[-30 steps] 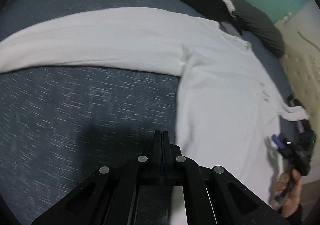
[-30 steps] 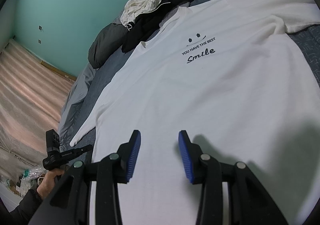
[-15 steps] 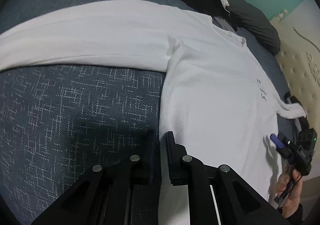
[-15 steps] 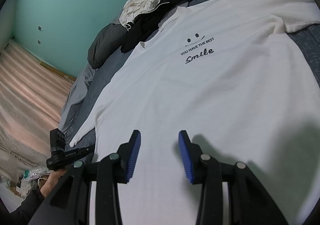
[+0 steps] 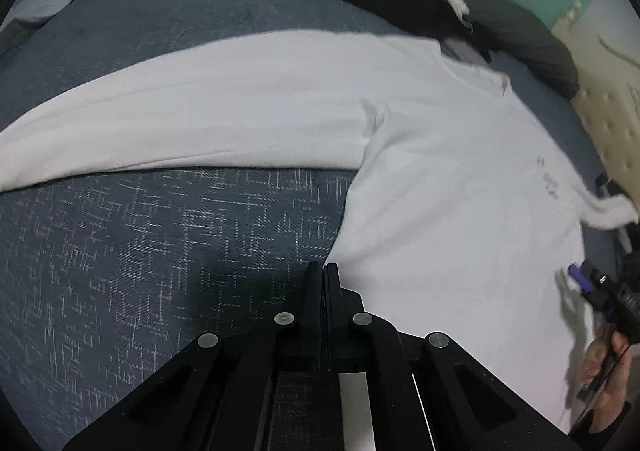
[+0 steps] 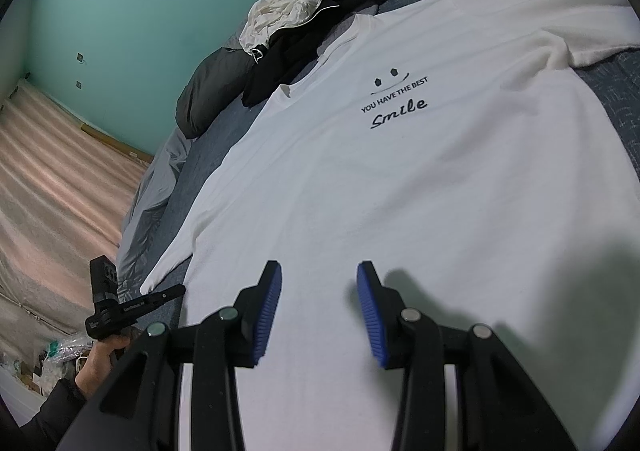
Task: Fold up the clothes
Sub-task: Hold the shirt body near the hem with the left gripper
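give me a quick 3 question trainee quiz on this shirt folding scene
1. True or false: the left gripper has its jaws wide open.
2. Which word is printed largest on the white long-sleeved shirt? A) Smile B) Happy C) Love
3. Fill in: the right gripper hovers open over the shirt's ____ end, with nothing between its blue pads.

Key: 1 false, the jaws are shut at the shirt's side edge. 2 A. 3 bottom.

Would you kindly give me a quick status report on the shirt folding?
Left gripper shut at the white shirt's hem edge, grip unclear. Right gripper open above the shirt, empty. Shirt flat, unfolded; clothes pile beyond the collar.
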`<state>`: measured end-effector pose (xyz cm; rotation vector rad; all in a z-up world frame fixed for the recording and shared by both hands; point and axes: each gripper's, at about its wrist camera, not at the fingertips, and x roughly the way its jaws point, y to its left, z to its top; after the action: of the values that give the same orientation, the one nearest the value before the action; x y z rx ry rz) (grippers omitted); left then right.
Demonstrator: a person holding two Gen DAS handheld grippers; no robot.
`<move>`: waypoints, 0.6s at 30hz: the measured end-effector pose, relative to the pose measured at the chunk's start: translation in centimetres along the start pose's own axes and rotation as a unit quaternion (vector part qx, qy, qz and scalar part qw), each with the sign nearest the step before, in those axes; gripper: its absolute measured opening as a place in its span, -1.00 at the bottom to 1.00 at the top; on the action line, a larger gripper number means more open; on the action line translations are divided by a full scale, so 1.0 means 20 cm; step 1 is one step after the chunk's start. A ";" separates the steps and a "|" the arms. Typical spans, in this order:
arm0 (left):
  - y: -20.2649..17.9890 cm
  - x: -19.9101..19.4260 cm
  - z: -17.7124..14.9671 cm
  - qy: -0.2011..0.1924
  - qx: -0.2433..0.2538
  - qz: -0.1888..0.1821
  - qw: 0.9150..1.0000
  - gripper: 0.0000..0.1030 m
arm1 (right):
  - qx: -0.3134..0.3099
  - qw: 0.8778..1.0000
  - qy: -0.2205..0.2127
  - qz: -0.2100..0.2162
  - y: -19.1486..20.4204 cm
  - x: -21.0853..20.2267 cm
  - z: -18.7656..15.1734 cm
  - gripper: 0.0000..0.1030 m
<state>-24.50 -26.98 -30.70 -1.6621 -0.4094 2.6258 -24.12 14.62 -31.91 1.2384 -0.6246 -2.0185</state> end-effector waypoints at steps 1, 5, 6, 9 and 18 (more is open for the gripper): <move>0.00 0.03 0.00 0.007 0.001 0.003 1.000 -0.98 | 0.000 1.000 0.000 0.000 0.00 0.00 0.00 -0.23; 0.00 0.06 0.01 0.015 0.002 0.005 1.000 -0.97 | 0.001 1.000 0.000 0.000 0.00 0.00 0.00 -0.23; 0.00 0.06 0.01 0.014 0.001 0.003 1.000 -0.96 | 0.001 1.000 -0.001 0.000 0.00 0.00 0.00 -0.23; 0.02 0.02 0.00 0.014 -0.012 0.000 1.000 -0.94 | 0.004 1.000 -0.002 0.001 -0.01 -0.01 0.01 -0.23; 0.06 -0.15 -0.14 0.023 -0.022 -0.015 0.999 -0.94 | 0.019 1.000 -0.007 0.003 -0.03 -0.04 0.02 -0.23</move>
<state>-20.51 -28.00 -29.41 -1.7114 -0.4905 2.5710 -24.37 15.59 -31.78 1.2455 -0.6758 -2.0201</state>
